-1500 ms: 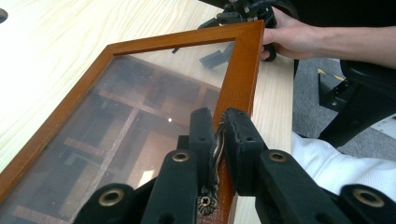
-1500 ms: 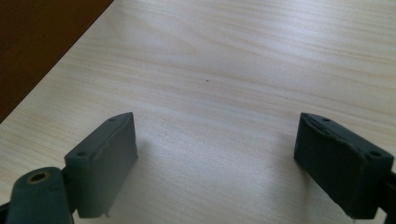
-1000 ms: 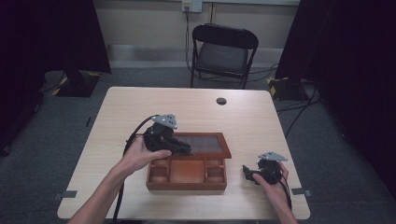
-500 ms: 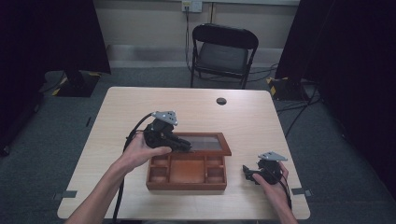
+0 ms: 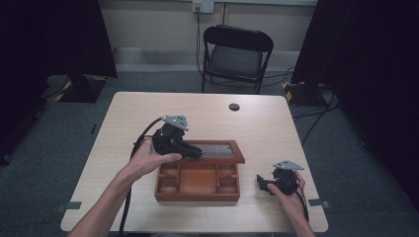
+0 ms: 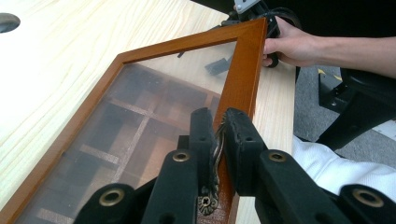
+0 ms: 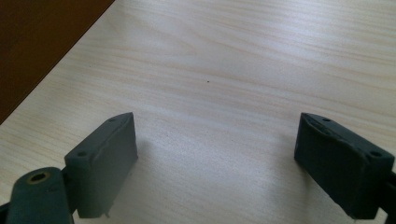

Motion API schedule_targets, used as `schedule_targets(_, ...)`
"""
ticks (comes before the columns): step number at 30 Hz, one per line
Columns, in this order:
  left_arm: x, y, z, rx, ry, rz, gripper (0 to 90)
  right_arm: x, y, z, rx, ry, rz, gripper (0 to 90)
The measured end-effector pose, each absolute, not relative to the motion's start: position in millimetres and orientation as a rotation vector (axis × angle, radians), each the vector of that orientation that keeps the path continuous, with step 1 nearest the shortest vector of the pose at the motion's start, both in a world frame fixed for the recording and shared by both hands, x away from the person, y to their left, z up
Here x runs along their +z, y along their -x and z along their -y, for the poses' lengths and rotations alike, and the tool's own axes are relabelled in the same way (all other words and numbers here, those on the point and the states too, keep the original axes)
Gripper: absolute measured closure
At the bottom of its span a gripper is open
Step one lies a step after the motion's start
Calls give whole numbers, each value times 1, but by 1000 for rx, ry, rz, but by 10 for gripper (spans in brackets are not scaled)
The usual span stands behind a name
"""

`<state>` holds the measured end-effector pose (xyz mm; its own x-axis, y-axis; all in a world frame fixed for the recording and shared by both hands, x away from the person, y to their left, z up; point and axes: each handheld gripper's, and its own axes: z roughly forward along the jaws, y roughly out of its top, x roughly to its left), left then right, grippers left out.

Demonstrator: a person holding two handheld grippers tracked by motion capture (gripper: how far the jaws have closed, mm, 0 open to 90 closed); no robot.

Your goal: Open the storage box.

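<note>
A brown wooden box point(image 5: 197, 196) with several compartments sits at the table's near middle. Its glass-paned lid point(image 5: 220, 150) is raised and tilted over the back of the box. My left gripper point(image 5: 195, 152) is at the lid's front edge. In the left gripper view the left gripper point(image 6: 219, 123) is shut on the small brass clasp point(image 6: 216, 151) fixed to the lid frame point(image 6: 243, 70). The compartments show through the glass. My right gripper point(image 5: 261, 182) rests on the table right of the box, and the right gripper point(image 7: 217, 154) is open over bare wood.
The pale wooden table point(image 5: 276, 138) has a small dark round cap point(image 5: 234, 106) near its far edge. A black folding chair point(image 5: 234, 54) stands behind the table. The box's dark side point(image 7: 37, 37) fills the right gripper view's upper left corner.
</note>
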<state>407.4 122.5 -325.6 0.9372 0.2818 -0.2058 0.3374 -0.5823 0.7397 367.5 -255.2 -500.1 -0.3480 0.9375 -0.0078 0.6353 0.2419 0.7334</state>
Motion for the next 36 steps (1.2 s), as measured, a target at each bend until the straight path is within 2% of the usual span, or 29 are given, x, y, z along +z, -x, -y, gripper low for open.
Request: schedule_targets(36,-319,-412,-124,-72,-2201,-471,816,-500,-368,255,900,-1428,-2074,122)
